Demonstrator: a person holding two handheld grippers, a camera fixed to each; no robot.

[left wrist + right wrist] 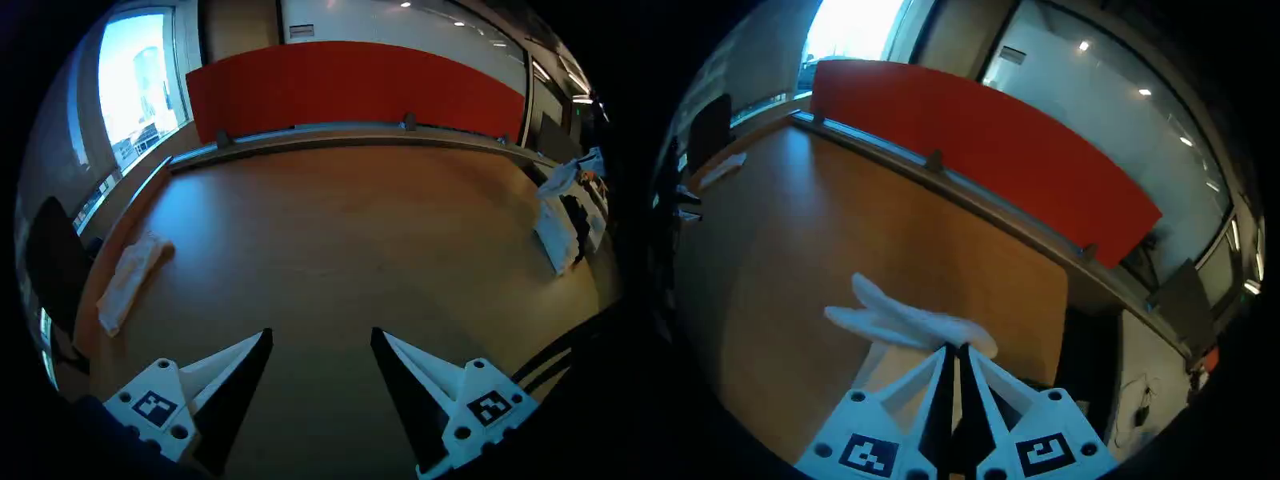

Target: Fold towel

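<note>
Clenched, the right hand-held gripper (954, 352) pinches the white towel (912, 324) at its very tips, well short of the red divider (984, 144); so slight a bite may slip. Left hand-held gripper (320, 336) hangs released

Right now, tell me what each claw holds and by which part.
The right claw is shut on the white towel, pinching its near edge while the rest bunches ahead of the tips. The left claw is open and holds nothing.

Far edge of table (336, 224): partition (352, 88) stands along it. Left edge, by window (136, 80): towel (128, 280) lying flat. Near right edge, above table: second towel (912, 324), pinched in right gripper (954, 352).
</note>
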